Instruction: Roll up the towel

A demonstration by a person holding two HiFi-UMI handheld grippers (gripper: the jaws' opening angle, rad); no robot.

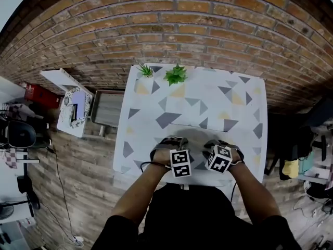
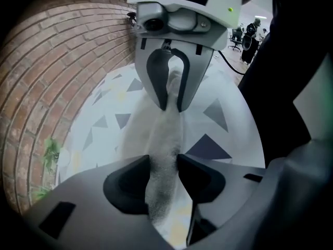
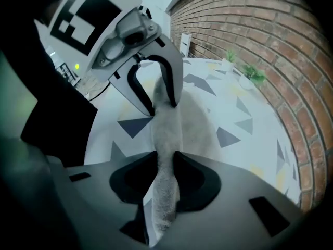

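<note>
Table (image 1: 208,100): middle and right side are left open for passage.
Far left edge: blocked by small potted plant (image 1: 146,71) and larger potted plant (image 1: 176,75), set near each other.
Beyond far edge: closed off by brick wall (image 1: 166,30).
Near edge: occupied by towel (image 1: 196,138).

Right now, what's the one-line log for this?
left gripper: shut on fluffy grey towel | right gripper: shut on towel | towel: on triangle-patterned table

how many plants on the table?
2. Both at the table's far edge: a small plant at the left corner, a bigger plant just right of it. None looks hidden.
</note>
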